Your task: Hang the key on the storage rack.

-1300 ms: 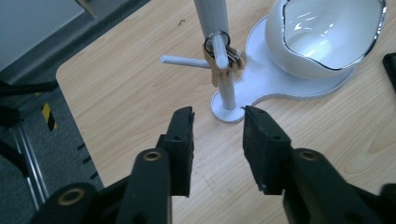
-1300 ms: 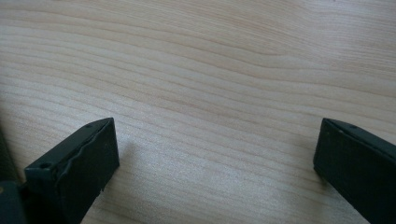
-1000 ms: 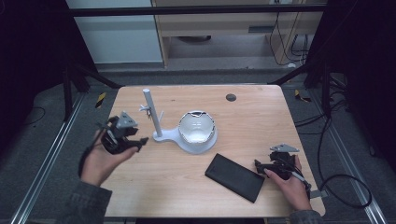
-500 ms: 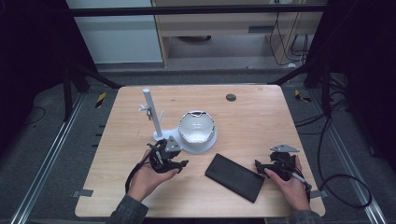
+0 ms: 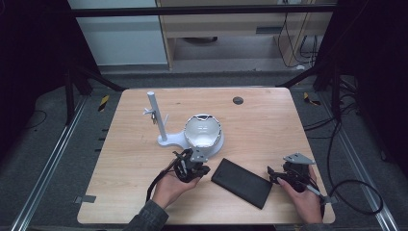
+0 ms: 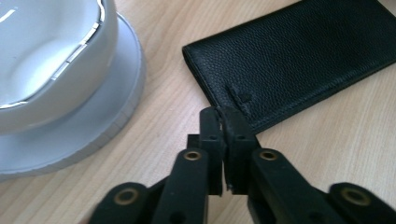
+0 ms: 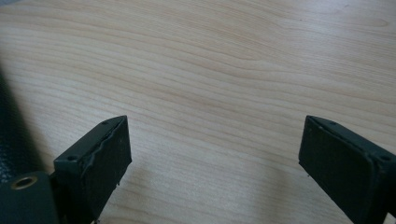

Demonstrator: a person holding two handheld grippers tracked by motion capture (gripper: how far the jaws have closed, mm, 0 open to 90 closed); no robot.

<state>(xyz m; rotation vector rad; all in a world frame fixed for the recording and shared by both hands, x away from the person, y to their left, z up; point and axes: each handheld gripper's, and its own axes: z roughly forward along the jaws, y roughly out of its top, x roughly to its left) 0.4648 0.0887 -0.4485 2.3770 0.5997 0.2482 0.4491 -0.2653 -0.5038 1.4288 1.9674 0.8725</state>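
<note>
A black leather wallet (image 5: 243, 183) (image 6: 299, 56) lies flat on the wooden table (image 5: 264, 125) near the front edge. My left gripper (image 5: 206, 168) (image 6: 223, 112) sits low at the wallet's left end. Its jaws have just been closing and now stand shut, tips together right at the wallet's near edge, with nothing seen between them. My right gripper (image 5: 275, 176) (image 7: 215, 154) rests by the wallet's right end, open. Its jaws have just been closing a little, and only bare wood lies between them. A dark strip of the wallet (image 7: 9, 140) runs along the left of the right gripper view.
A white bowl (image 5: 204, 132) (image 6: 51, 60) stands on a white base with an upright post (image 5: 155, 113), just behind my left gripper. A small dark disc (image 5: 237, 100) lies near the table's far edge. Dark floor and metal rails surround the table.
My left hand has swung from the table's left side to the front centre, sinking to the wallet's left end, and its jaws have shut. The right hand has stayed put.
</note>
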